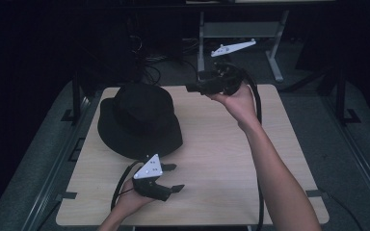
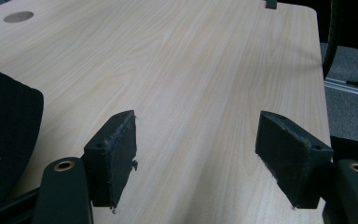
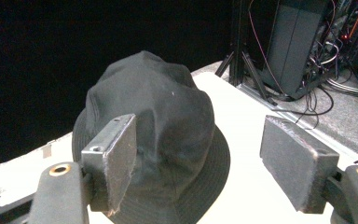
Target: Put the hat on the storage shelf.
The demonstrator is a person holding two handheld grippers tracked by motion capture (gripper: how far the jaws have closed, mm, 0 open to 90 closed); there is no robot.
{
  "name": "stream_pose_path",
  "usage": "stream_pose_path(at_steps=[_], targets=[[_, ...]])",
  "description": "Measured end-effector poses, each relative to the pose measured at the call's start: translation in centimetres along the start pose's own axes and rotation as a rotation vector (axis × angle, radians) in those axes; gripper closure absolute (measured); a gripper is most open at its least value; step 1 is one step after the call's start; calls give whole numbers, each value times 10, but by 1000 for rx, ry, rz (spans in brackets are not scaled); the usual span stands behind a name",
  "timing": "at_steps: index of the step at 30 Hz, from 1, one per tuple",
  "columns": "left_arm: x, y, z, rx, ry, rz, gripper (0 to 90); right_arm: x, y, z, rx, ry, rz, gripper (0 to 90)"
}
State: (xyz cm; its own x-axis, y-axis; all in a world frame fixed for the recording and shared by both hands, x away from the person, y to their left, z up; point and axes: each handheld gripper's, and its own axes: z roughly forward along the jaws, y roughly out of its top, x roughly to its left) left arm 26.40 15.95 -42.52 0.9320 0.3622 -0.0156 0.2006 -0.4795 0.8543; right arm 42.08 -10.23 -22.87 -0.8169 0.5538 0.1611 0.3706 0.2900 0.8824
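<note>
Resting crown-up on bare tabletop (image 1: 231, 159), black hat (image 1: 139, 120), unobstructed, both tongs (image 1: 172, 177) (image 1: 191, 88) gaping empty nearby.

My black fabric bucket hat (image 1: 139, 120) is plain, with no pattern I can make out in this dim light. It sits on the pale wooden table (image 1: 221, 159), whose light beige top runs in fine straight grain lines. Both my left gripper (image 1: 172, 178) and my right gripper (image 1: 192, 88) are black, each topped by a light grey plate.
</note>
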Motion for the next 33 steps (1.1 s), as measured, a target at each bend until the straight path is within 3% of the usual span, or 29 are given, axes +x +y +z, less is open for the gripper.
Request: stream_pose_path(at_steps=[4, 10, 33], targets=[[1, 0, 0, 4, 5, 15, 282, -2, -8, -6, 3, 4, 15, 251], [0, 0, 0, -3, 8, -4, 275, -2, -18, -15, -2, 1, 23, 238], [0, 0, 1, 1, 14, 1, 261, 0, -66, -44, 14, -4, 62, 195]])
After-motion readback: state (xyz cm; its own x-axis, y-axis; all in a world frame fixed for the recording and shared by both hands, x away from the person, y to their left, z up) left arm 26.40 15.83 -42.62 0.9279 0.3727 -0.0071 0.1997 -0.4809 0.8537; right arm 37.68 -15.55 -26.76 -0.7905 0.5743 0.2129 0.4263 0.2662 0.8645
